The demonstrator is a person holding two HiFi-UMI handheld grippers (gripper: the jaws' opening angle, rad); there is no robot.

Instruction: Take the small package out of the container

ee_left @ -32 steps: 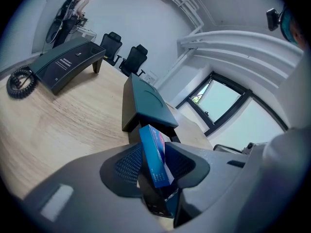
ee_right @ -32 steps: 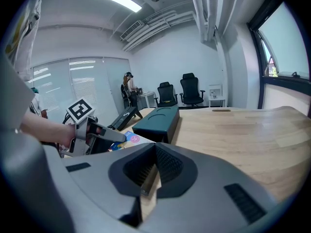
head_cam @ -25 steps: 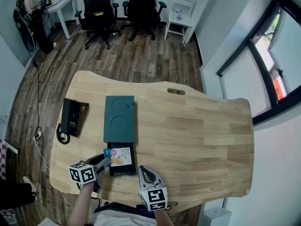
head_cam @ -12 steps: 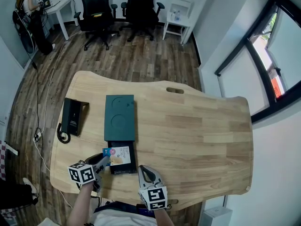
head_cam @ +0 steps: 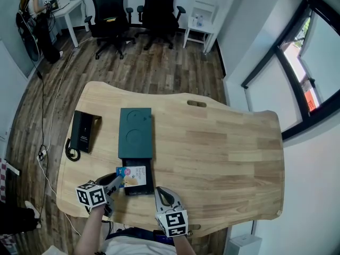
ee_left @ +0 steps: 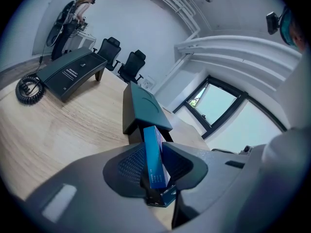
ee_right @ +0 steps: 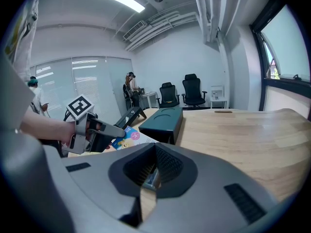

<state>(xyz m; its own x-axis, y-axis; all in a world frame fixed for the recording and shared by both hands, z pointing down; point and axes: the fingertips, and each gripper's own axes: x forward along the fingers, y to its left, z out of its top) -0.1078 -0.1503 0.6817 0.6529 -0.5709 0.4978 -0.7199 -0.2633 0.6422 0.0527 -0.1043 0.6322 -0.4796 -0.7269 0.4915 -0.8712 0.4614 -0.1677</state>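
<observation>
Your left gripper [head_cam: 116,183]: its jaws are closing, with the small package [head_cam: 134,175] standing edge-on between the pads. The pads sit just beside its two faces, and I can't see them pressing.

Your right gripper [head_cam: 162,195]: its jaws are drawn together at the tips with nothing between them (only bare wood shows through the slit behind). It sits at the table's near edge, just right of the container's open end.

Small package: flat, with a blue edge and a pale printed face. It lies in the container's open near end, its left side reaching over the container's left wall toward your left gripper.

Container [head_cam: 135,133]: a dark green box in the table's left half, running from the near edge toward the far edge. Its lid (two round recesses on top) sits shifted toward the far edge, leaving the near end uncovered.

Table [head_cam: 228,153]: pale wood, with a slot cut near its far edge.

Telephone [head_cam: 81,132]: black, near the table's left edge and apart from the container. Its coiled cord [head_cam: 70,154] lies at its near end.

Your left hand [ee_right: 46,128]: wrapped round the left gripper's handle, below the marker cube [ee_right: 79,106].

Past the far edge: two black office chairs [head_cam: 109,9] on the wood floor.
</observation>
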